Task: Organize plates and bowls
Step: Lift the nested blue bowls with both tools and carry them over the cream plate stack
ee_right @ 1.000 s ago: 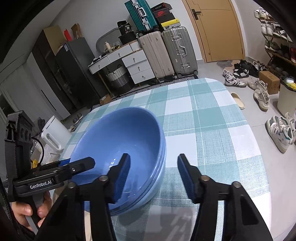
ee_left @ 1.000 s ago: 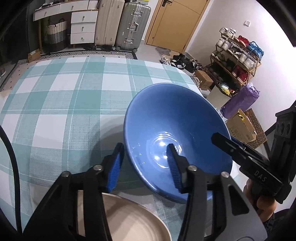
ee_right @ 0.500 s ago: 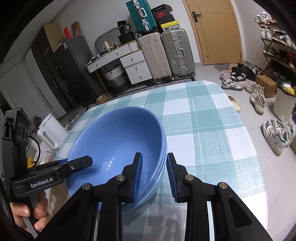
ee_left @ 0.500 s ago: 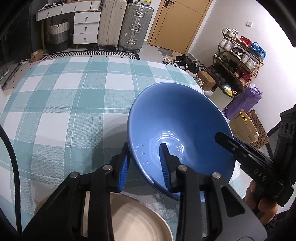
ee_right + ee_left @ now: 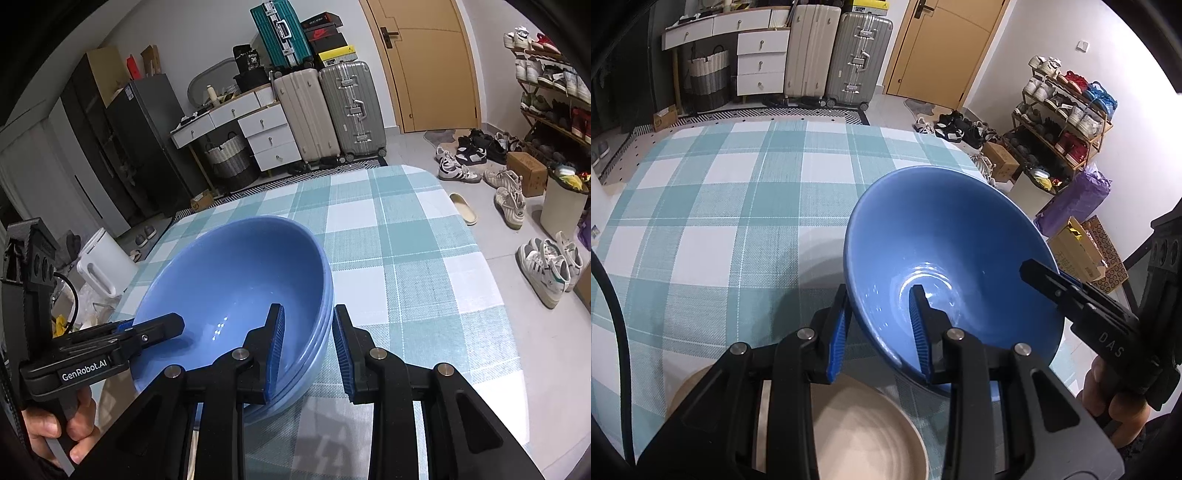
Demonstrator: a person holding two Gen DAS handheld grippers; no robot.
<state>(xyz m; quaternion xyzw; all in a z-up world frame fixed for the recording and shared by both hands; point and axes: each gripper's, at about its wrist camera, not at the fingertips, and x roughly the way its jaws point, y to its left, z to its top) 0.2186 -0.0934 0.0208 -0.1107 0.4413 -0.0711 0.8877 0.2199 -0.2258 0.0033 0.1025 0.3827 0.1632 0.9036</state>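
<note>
A stack of blue bowls (image 5: 942, 240) stands on the checked tablecloth (image 5: 713, 221). My left gripper (image 5: 879, 299) is shut on its near rim, one pad outside the wall and one inside. Opposite it, my right gripper (image 5: 1034, 269) comes in over the right rim. In the right wrist view the right gripper (image 5: 308, 314) is shut on the nested rims of the bowl stack (image 5: 236, 280), and the left gripper (image 5: 173, 325) bites the far left rim, with a hand (image 5: 55, 428) on its handle. A beige plate (image 5: 864, 435) lies below the left gripper.
The tablecloth (image 5: 406, 258) reaches the table's rounded far edge. Beyond it stand suitcases (image 5: 827, 55), white drawers (image 5: 757, 62) and a shoe rack (image 5: 1067, 110). Shoes (image 5: 546, 266) lie on the floor at the right, and a white jug (image 5: 103, 262) stands left of the table.
Both grippers' jaws have closed from wide apart onto the bowl stack's rim, the left on the near rim, the right on the opposite rim. The bowls have barely shifted.
</note>
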